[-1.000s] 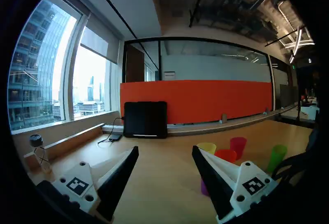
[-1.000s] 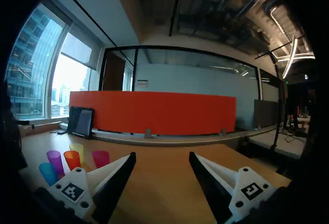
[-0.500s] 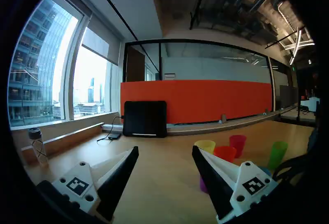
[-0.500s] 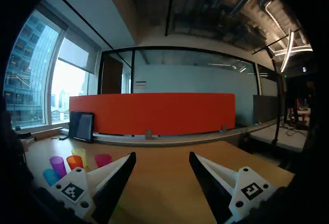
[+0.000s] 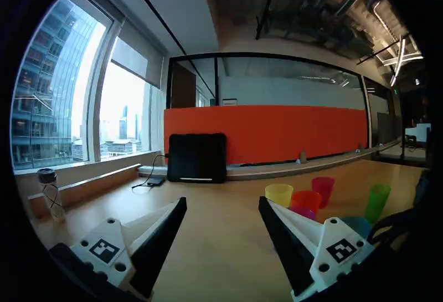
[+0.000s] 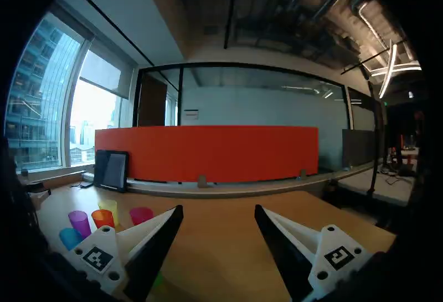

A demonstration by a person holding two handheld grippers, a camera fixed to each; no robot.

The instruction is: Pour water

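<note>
left gripper view showing left gripper [image 5: 221, 199] gaping empty, coloured cups [image 5: 306, 199] standing upright on wooden table [image 5: 221, 257] behind one finger, mouths facing up, right gripper [image 6: 217, 208] gaping empty too

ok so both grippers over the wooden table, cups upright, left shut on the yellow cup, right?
Not quite. The left gripper is open and holds nothing; the yellow cup stands free on the table beyond its fingers, as the left gripper view shows. The rest holds: the right gripper is over the table too, and the cups are upright.
</note>
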